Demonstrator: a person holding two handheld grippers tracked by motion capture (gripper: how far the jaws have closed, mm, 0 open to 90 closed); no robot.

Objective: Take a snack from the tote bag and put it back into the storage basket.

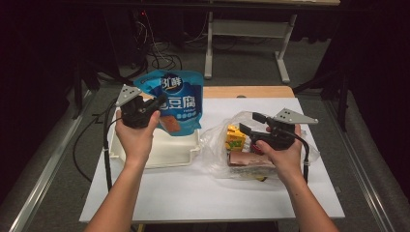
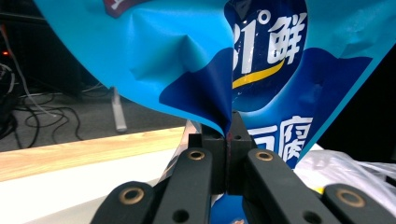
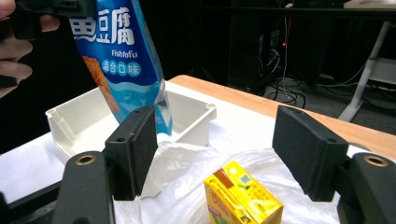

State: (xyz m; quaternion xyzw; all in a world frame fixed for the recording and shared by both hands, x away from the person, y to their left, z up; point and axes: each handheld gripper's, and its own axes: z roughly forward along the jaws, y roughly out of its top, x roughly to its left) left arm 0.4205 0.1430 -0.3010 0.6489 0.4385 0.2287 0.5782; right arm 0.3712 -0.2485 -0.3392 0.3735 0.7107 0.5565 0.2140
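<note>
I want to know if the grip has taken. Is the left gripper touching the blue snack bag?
Touching. In the left gripper view the left gripper is shut, its fingers pinching a fold of the blue snack bag.

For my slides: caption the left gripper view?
Left gripper shut on a blue snack bag, lifted above the white table.

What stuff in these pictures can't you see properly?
- Tray floor: the blue bag hangs over part of it in the high view.
- Things in the plastic bag: the right hand and crinkled plastic cover most, high view.
- Yellow carton: bottom edge cuts it off, right gripper view.
- Blue bag's top: cut off, left gripper view.
</note>
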